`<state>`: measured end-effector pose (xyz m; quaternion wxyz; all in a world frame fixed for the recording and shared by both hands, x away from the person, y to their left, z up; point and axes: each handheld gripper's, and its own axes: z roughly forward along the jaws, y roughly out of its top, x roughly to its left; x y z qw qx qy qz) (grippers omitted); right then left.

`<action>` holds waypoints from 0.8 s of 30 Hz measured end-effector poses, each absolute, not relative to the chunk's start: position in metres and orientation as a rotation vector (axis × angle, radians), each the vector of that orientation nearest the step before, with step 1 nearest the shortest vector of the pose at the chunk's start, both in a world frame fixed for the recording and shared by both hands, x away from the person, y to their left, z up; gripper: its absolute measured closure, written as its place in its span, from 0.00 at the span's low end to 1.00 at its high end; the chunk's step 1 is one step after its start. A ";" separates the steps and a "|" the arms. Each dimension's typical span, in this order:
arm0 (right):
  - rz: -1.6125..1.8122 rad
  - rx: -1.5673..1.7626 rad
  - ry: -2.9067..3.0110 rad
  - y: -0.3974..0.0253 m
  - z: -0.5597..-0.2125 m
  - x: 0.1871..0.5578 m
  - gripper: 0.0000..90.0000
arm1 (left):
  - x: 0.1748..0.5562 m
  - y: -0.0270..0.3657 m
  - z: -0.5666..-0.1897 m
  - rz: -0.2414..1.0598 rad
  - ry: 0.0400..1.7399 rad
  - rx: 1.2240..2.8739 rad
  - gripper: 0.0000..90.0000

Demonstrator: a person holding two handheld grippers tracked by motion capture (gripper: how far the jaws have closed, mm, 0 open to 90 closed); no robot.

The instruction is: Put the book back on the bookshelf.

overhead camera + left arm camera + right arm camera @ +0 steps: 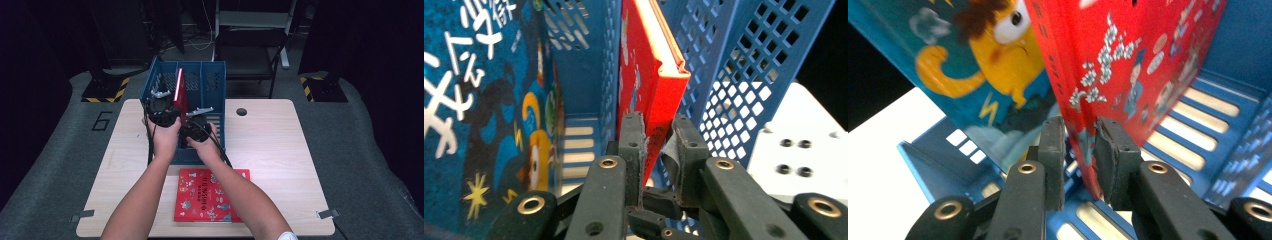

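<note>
You've got both the left hand-held gripper (659, 137) and the right hand-held gripper (1079, 137) clenched on the red book's (651, 65) edge, keeping it upright in the blue file rack's (212, 82) slot beside the blue picture book (479, 100).

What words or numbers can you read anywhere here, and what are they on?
"6": a big number painted on the grey floor left of the table.
White Chinese characters on the blue book: cut off, not readable.
Title on the red book lying flat on the table: too small.
</note>
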<state>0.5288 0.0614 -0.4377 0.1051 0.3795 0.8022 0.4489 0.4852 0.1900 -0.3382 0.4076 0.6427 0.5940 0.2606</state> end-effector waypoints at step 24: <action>1.337 1.081 2.352 0.057 -0.434 0.520 0.76 | 0.484 0.190 -0.341 0.626 1.493 1.602 0.69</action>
